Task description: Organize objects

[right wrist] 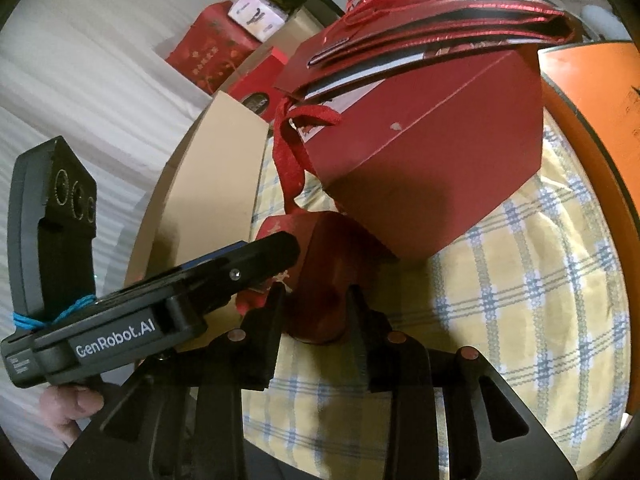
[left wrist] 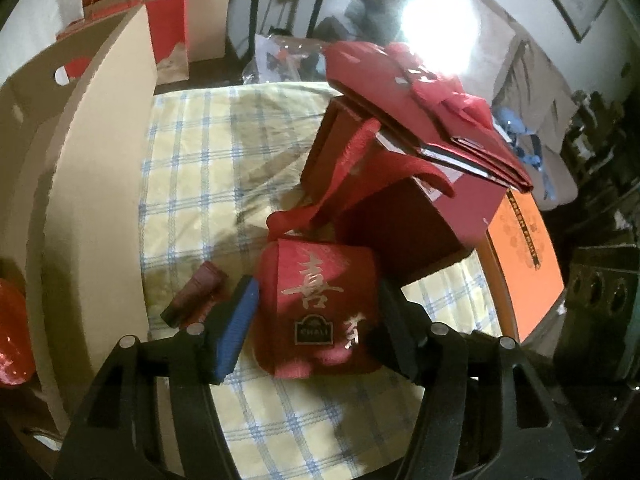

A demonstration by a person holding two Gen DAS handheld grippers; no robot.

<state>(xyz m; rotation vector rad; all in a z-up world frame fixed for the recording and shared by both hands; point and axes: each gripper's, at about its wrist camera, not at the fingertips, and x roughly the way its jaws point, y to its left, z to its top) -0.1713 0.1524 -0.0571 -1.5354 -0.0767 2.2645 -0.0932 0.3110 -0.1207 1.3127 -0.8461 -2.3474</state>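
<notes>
A small red box [left wrist: 320, 304] with gold characters stands on the yellow checked cloth [left wrist: 200, 160]. My left gripper [left wrist: 318, 286] is open around it, blue pad at its left side, black finger at its right. A red ribbon [left wrist: 344, 168] rises from the box top toward the big dark red gift box [left wrist: 400, 216]. In the right wrist view my right gripper [right wrist: 315, 294] is open, narrowly, at the near lower edge of the same small box [right wrist: 320, 264]. The left gripper's finger [right wrist: 272, 252] reaches in from the left, held by a hand [right wrist: 68, 408].
Folded red paper bags [left wrist: 420, 100] lie on top of the gift box [right wrist: 420, 168]. An orange box [left wrist: 520, 252] stands at the right. A cardboard box wall [left wrist: 100, 160] rises on the left, with a small maroon object [left wrist: 196, 296] beside it. Red cartons [left wrist: 168, 28] stand behind.
</notes>
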